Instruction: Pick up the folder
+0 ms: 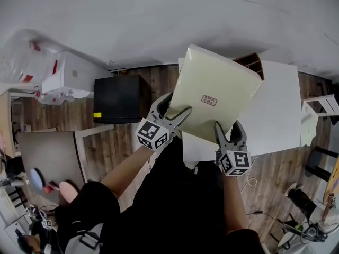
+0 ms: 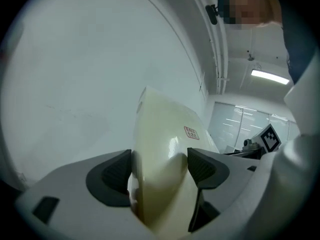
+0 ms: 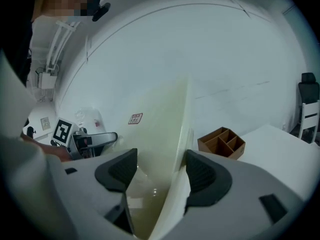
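In the head view I have the folder [image 1: 217,91] up off the bench [image 1: 278,107], tilted, with its broad cream face turned toward the camera. A small red label [image 1: 209,100] sits near the middle of that face. The left tongs [image 1: 174,110] bite the folder's lower left edge. The right tongs [image 1: 229,134] grip its bottom edge, a little lower and to the right. The white bench lies behind and below the folder, and a black cabinet [image 1: 121,98] stands on the wooden floor off to the left.

In the left gripper view, the folder [image 2: 160,149] runs straight up between the two dark pads. Both pads of the left tongs [image 2: 160,171] press against it, so they are clamped on it at a narrow opening. The label [image 2: 190,132] shows on the side facing right, and the marker cube [image 2: 270,138] of the other tongs shows past it.

In the right gripper view, the folder [image 3: 165,129] stands edge-on between the pads of the right tongs [image 3: 160,171], which are closed onto its lower edge. Its thin edge lies close against the right-hand pad and its broad face is turned to the left-hand one. Beyond the folder on the right, a wooden organizer [image 3: 221,142] sits on the bench [image 3: 280,149], well clear of the folder.
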